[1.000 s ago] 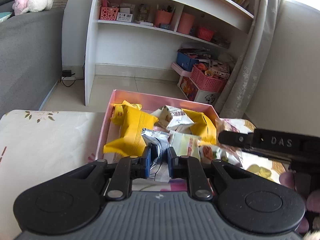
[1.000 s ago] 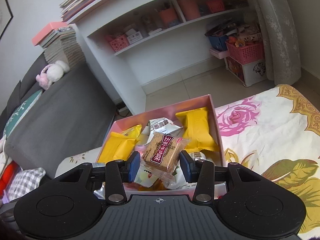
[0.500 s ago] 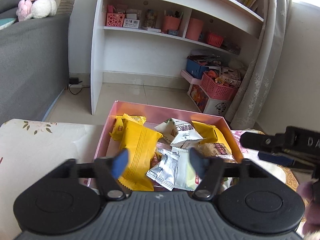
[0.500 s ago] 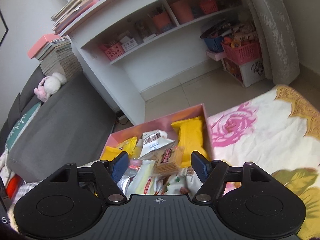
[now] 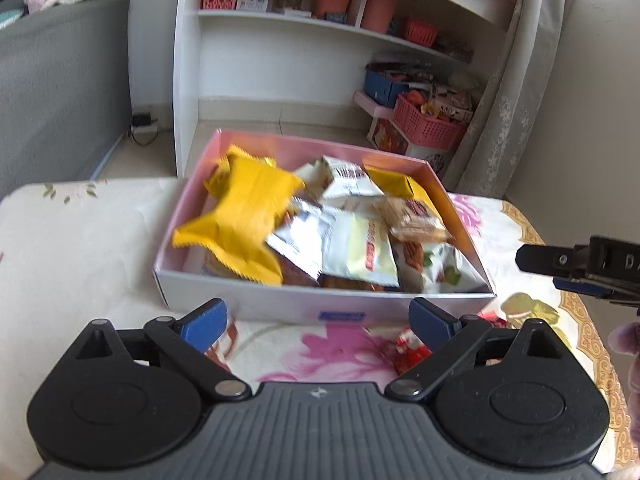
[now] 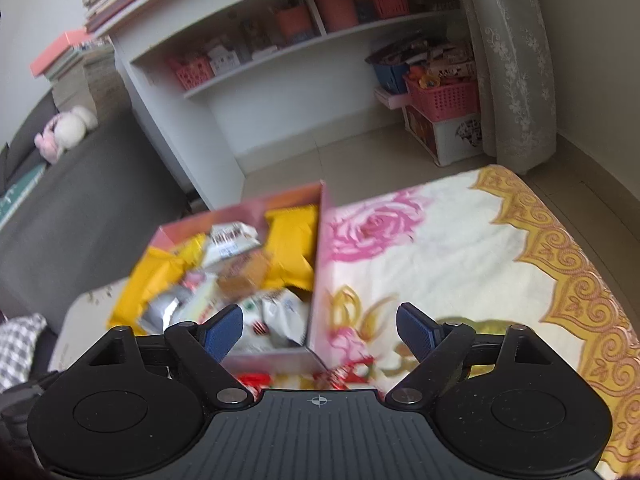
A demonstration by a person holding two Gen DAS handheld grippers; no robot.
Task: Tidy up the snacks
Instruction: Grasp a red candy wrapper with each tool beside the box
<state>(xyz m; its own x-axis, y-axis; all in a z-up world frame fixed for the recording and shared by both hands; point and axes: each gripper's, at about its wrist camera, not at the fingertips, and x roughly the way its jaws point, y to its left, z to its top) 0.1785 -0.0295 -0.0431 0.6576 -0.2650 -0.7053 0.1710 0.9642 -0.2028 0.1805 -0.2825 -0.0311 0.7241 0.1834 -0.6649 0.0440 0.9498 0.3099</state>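
Snacks filled the pink box (image 5: pixel 280 308) on the floral cloth (image 5: pixel 80 240) of the worktop; a big yellow pack (image 5: pixel 244 220) lay tilted at the box's left, a silver pack (image 5: pixel 304 240) and a cream pack (image 5: pixel 364 252) overlapped in the middle, a white pack (image 5: pixel 348 180) stood behind them, and a brown cake pack (image 5: pixel 416 220) rested toward the right beside a second yellow pack (image 5: pixel 396 184) at the far corner. The left gripper (image 5: pixel 318 316) hung just before the box's near wall, its blue fingers (image 5: pixel 204 320) spread wide with nothing between them, having just been opening; red wrappers (image 5: pixel 412 348) lay on the cloth outside the box, close to its right finger. The right gripper (image 6: pixel 320 332) (seen at the right edge of the left view as a black bar with blue padding) was likewise open and empty, its jaws also just having widened; its left finger (image 6: pixel 222 332) stood over the box's near right corner, its right finger over bare cloth. From that view the box was blurred, though the yellow packs, the white pack and the brown one could be made out inside. Behind stood a white shelf (image 5: pixel 280 20) with pink baskets, a grey sofa (image 5: pixel 60 80) at left and a curtain (image 5: pixel 520 80) at right.
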